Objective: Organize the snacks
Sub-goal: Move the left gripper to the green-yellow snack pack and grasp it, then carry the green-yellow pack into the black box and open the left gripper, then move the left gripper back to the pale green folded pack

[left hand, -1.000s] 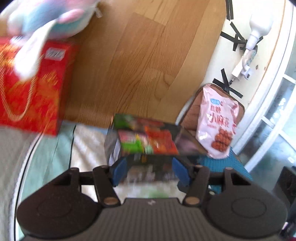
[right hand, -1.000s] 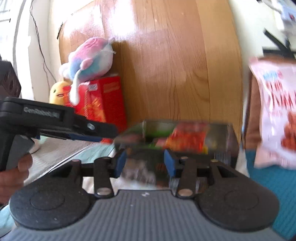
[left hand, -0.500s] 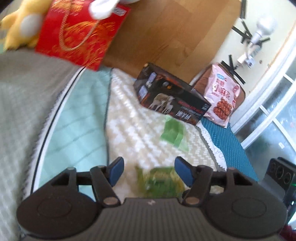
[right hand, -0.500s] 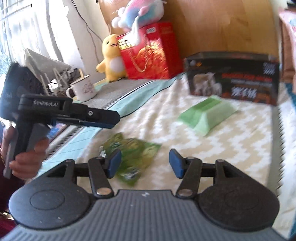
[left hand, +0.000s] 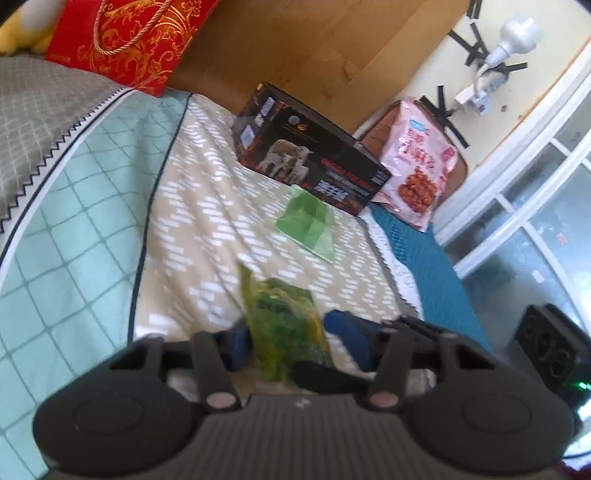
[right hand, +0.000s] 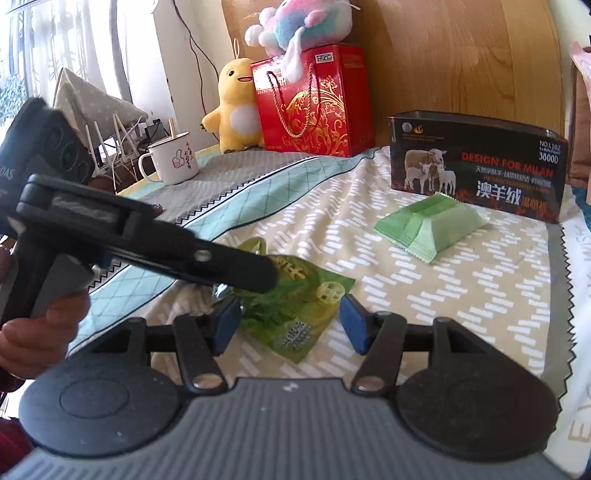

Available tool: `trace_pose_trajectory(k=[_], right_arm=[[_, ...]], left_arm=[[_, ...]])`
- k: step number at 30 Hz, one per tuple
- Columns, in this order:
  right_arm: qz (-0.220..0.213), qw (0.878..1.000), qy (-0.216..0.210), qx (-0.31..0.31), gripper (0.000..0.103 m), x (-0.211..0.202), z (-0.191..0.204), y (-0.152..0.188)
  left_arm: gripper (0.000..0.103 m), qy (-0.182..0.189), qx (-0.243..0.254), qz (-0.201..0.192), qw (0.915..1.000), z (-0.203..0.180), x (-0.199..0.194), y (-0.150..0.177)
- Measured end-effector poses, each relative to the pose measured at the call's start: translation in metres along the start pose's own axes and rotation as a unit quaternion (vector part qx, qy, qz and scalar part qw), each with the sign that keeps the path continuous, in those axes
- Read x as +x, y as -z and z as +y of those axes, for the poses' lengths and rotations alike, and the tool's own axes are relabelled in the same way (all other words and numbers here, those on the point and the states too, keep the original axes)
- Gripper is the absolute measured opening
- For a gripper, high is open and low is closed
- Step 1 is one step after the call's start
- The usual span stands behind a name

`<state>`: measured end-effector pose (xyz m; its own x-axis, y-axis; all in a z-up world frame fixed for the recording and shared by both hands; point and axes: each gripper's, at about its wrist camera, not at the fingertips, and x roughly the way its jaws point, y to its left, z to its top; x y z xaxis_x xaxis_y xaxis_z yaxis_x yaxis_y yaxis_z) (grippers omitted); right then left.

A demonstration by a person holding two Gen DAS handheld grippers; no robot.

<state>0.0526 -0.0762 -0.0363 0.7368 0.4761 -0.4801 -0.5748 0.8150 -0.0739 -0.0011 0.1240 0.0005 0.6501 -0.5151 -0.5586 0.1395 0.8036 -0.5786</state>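
A crumpled green snack bag point(left hand: 284, 317) lies on the patterned bedspread point(left hand: 207, 221) right in front of both grippers. My left gripper point(left hand: 288, 339) is closing on it, and the bag stands pinched between the blue pads. In the right wrist view one left finger point(right hand: 221, 264) reaches across the bag point(right hand: 306, 291) from the left. My right gripper point(right hand: 290, 325) is opening; the bag lies between its pads without being pressed. A pale green packet point(right hand: 432, 225) rests farther back, in front of a dark open box point(right hand: 476, 166).
A pink snack bag point(left hand: 417, 166) leans by the wall at the right. A red gift bag point(right hand: 314, 99), a yellow plush point(right hand: 236, 103) and a pastel plush point(right hand: 299, 22) stand at the headboard. A white mug point(right hand: 173, 158) sits at the left. A hand holds the left gripper.
Both grippers let go of the dark box and came down and back to the green snack bag. The left jaws closed on the bag; the right jaws widened.
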Motion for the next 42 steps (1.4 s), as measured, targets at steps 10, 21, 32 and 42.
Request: trace_pose_trajectory(k=[10, 21, 32, 42], right_arm=[[0.004, 1.000, 0.008, -0.016, 0.077, 0.003, 0.005, -0.001], [-0.012, 1.000, 0.003, 0.016, 0.069, 0.001, -0.008, -0.005], [-0.099, 0.992, 0.066, 0.031, 0.052, -0.024, -0.055, -0.040], [-0.125, 0.985, 0.117, 0.032, 0.053, 0.006, -0.132, -0.108]], left_arm=[[0.019, 0.060, -0.066, 0.013, 0.9959, 0.022, 0.000, -0.010], [0.018, 0.112, -0.082, 0.002, 0.9903, 0.020, -0.008, -0.021], [0.021, 0.098, 0.030, -0.012, 0.9946, -0.044, 0.029, -0.090], [0.032, 0.040, 0.082, -0.055, 0.9943, -0.070, 0.105, -0.178]])
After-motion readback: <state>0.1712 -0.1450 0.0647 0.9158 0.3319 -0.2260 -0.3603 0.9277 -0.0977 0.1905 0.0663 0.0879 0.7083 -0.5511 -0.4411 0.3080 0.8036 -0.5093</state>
